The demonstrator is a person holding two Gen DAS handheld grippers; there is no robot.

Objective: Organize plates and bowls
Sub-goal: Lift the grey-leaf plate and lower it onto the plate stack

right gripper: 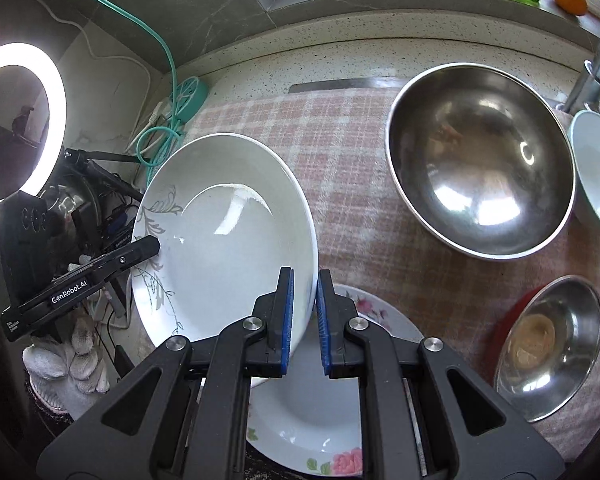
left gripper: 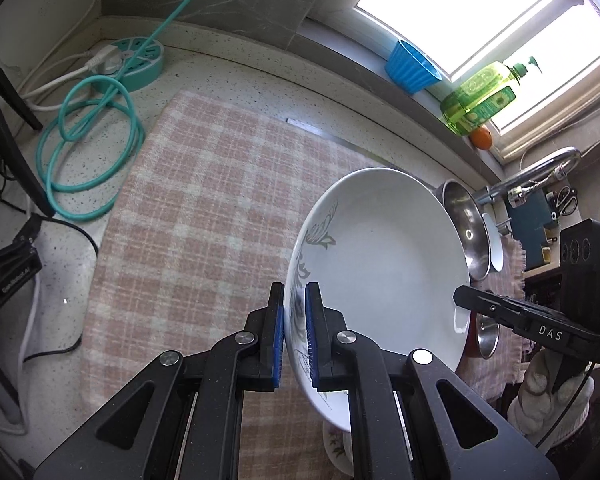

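Both grippers are clamped on opposite edges of one white plate with a grey leaf print (left gripper: 380, 264), which hangs tilted in the air above the pink checked cloth (left gripper: 204, 208). The left gripper (left gripper: 296, 332) has its blue pads pinched nearly shut on the printed rim; the right gripper (right gripper: 305, 316) is closed just as tightly on the plain rim across from it. Directly below the right gripper's fingers lies a rose-patterned plate (right gripper: 320, 432) on the cloth. Ahead and to the right of that gripper sits a large steel bowl (right gripper: 480, 160), with a white bowl (right gripper: 598, 176) beyond it and a small steel bowl (right gripper: 552, 348) close on the right. The likeliest trouble, I judge, is the glazed rim sliding out of the pads: each grip holds only a thin edge, so if the two hands drift apart, twist unevenly or one lets go early, the plate could drop onto the rose plate and chip both. Swinging right carelessly could also knock the large steel bowl
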